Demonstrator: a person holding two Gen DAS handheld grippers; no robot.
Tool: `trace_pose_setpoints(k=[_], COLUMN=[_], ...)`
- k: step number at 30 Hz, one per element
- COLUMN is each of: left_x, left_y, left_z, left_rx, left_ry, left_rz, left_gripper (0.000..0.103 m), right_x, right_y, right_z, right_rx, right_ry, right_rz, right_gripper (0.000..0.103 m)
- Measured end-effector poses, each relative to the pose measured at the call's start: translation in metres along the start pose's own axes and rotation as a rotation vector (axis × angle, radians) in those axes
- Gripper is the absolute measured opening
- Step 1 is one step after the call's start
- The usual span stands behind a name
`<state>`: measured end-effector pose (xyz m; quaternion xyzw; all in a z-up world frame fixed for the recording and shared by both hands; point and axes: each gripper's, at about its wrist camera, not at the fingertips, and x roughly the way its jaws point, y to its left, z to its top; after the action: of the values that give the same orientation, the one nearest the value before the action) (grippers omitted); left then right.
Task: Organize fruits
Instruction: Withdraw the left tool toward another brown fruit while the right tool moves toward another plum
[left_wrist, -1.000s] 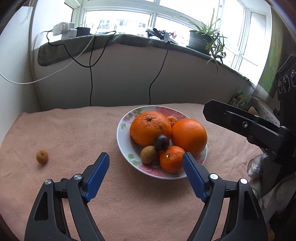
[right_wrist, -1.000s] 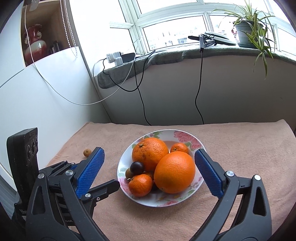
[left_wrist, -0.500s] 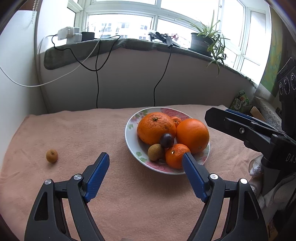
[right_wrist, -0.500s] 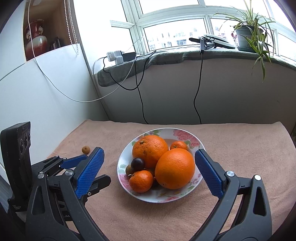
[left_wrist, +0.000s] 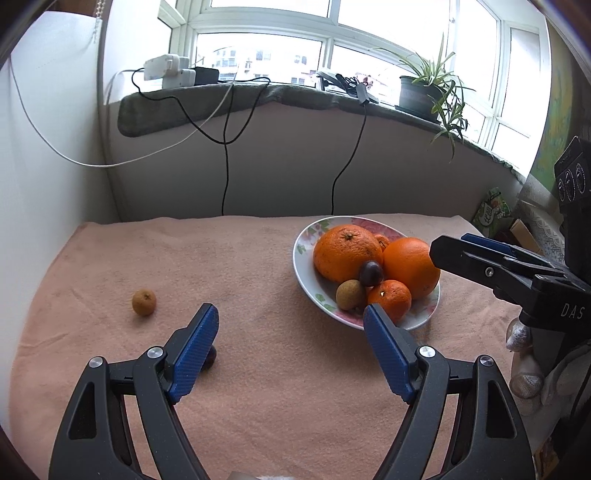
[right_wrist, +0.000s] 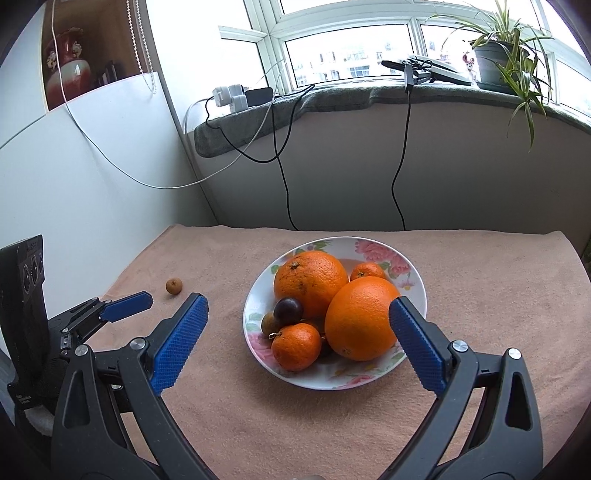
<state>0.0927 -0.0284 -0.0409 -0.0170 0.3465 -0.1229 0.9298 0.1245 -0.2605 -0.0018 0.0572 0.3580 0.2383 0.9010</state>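
Underneath, a pink towel (left_wrist: 280, 369) covers the table below a windowsill (right_wrist: 332, 98) – floral plate (right_wrist: 413, 273) piled with oranges (right_wrist: 362, 317), 1 small brown fruit (left_wrist: 144, 302) apart. Both claws gape empty; the left gripper (left_wrist: 291, 336) has swung leftward since earlier, the right gripper (right_wrist: 299, 332) facing the plate.

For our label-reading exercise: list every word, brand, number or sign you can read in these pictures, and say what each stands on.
"DAS": white letters on the black body of the right gripper, cut off at the picture's edge.
Green packet beside the table: print too small to read.
Left gripper camera housing: faint lettering, unreadable.
Nothing else legible.
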Motion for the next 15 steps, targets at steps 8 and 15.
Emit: trace_pose_setpoints(k=[8,15], left_x=[-0.008,-0.012], left_y=[0.028,0.061], left_z=[-0.009,-0.017], left_rx=[-0.029,-0.077], left_ry=[-0.008,-0.004], left_rz=[0.022,0.06], left_gripper=[0.081,0.08], right_x=[0.009,0.018], right_y=[0.021,0.048], right_z=[-0.005,-0.009], right_rx=[-0.017,-0.074], right_ry=[0.04,0.061], right_rz=[0.053,0.107], right_gripper=[0.1,0.092])
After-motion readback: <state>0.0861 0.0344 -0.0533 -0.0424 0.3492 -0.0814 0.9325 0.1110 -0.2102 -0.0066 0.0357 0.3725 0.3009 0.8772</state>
